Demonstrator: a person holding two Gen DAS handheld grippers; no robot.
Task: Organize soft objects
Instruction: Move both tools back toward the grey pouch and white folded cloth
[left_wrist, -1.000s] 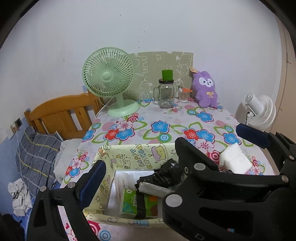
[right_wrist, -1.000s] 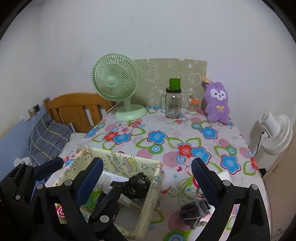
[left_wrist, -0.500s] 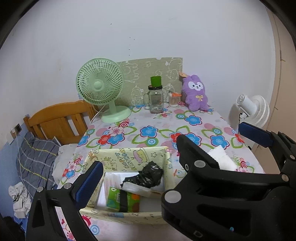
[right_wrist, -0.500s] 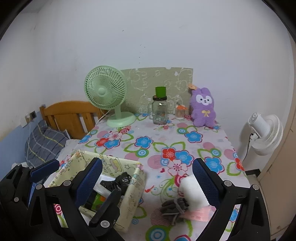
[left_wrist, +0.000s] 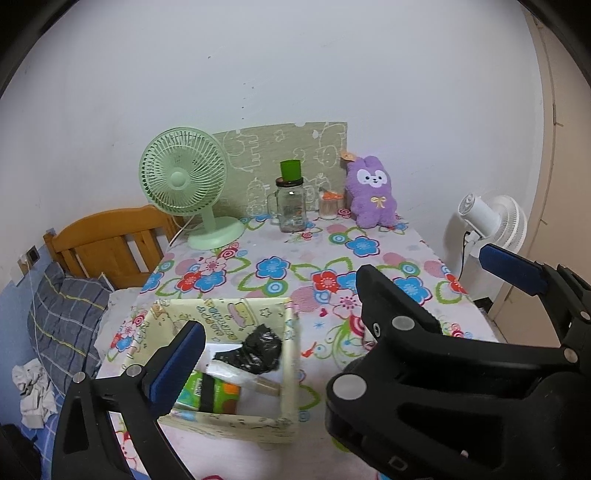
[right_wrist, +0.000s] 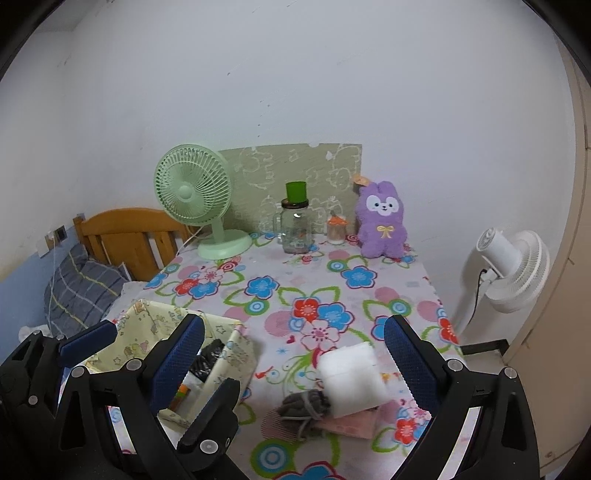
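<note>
A pale yellow cartoon-print fabric box (left_wrist: 221, 317) stands at the table's near left. It holds a crumpled black bag (left_wrist: 258, 349), a green tissue pack (left_wrist: 207, 395) and a white item. My left gripper (left_wrist: 340, 295) hangs open above and in front of the box, holding nothing. My right gripper (right_wrist: 295, 332) is open too, over a white foam block (right_wrist: 351, 380), a grey knitted piece (right_wrist: 304, 406) and a pink cloth (right_wrist: 351, 424) near the front edge. A purple plush rabbit (right_wrist: 382, 219) sits against the far wall. The right gripper's black frame hides the lower right of the left wrist view.
At the back of the flowered tablecloth (right_wrist: 295, 280) stand a green desk fan (right_wrist: 195, 206), a glass jar with a green cup on top (right_wrist: 295, 229) and a small jar (right_wrist: 336, 230). A white floor fan (right_wrist: 513, 266) is off the right edge; a wooden headboard (left_wrist: 107, 243) and pillow lie left.
Both grippers have drawn back from the table, so the box and far objects look smaller. The white block and grey piece have come fully into the right wrist view.
</note>
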